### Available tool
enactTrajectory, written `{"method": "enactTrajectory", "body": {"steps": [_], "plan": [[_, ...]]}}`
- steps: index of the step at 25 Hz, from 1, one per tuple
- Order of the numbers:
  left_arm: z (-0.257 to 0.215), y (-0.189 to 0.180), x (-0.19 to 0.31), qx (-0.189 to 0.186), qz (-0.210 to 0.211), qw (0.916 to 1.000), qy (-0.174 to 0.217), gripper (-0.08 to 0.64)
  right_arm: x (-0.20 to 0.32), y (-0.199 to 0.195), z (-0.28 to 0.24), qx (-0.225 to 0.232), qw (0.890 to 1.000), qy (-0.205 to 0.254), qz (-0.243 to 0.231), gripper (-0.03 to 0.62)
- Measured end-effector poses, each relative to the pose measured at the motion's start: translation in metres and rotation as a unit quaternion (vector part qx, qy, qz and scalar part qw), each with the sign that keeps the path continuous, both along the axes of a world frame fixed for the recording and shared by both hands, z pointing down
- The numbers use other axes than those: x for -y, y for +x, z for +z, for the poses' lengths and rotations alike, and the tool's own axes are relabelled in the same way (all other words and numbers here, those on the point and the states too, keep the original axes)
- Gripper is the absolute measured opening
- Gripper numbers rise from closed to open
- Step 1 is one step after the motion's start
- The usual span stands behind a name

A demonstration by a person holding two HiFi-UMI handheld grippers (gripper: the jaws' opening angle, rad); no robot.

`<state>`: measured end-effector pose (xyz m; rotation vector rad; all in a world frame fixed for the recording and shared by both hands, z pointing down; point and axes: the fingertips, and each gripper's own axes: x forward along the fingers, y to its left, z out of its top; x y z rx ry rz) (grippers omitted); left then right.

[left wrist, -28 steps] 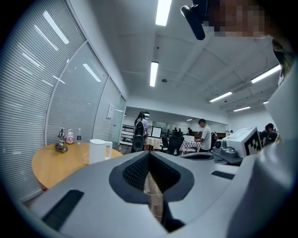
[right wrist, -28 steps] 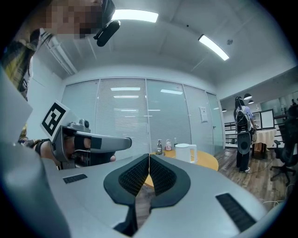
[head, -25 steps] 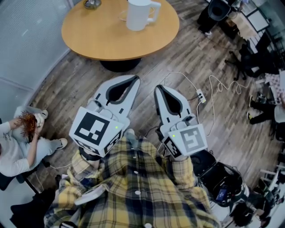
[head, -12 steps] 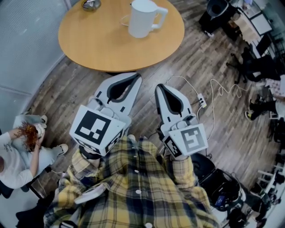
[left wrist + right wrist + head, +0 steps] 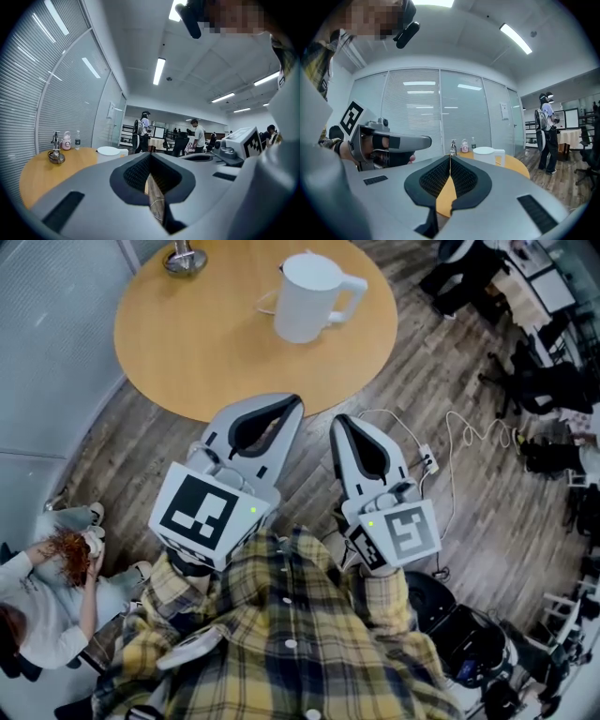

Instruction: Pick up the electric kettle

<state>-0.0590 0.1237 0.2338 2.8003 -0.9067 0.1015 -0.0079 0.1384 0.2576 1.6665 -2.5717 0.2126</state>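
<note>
We hold our left gripper [image 5: 294, 403] and right gripper [image 5: 338, 420] side by side, pointing nearly level, each with its jaws pressed together on nothing. The white electric kettle [image 5: 310, 299] stands ahead of both on the round worktop [image 5: 197, 343], untouched.

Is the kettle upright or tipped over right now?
Upright: the electric kettle stands on the round table, lid uppermost, handle out sideways.
</note>
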Motion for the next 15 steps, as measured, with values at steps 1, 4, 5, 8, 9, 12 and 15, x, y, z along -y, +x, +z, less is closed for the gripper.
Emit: {"method": "enactTrajectory", "body": {"steps": [1,4,5,8,9,12,15], "plan": [[0.001,-0.001,0.007,0.0,0.001,1.0,-0.001,0.003,0.007,-0.001,0.001,-0.001,1.0,0.0,0.002,0.032],[0.002,-0.006,0.024,0.0,0.002,1.0,-0.004,0.003,0.023,-0.005,0.003,-0.004,1.0,-0.006,0.005,0.032],[0.003,-0.007,0.028,0.002,0.003,1.0,-0.005,0.003,0.027,-0.007,0.005,-0.004,1.0,-0.009,0.007,0.032],[0.007,-0.005,0.039,0.004,0.007,0.9999,-0.008,0.003,0.038,-0.006,0.008,-0.005,1.0,-0.014,0.01,0.032],[0.008,-0.004,0.043,0.004,0.009,0.9999,-0.009,0.003,0.041,-0.004,0.009,-0.005,1.0,-0.014,0.011,0.032],[0.008,0.002,0.054,0.004,0.009,0.9999,-0.008,0.003,0.052,0.004,0.01,-0.006,1.0,-0.014,0.013,0.032],[0.006,0.007,0.069,0.007,0.004,0.9999,-0.007,0.003,0.068,0.015,0.007,-0.004,1.0,-0.013,0.016,0.032]]}}
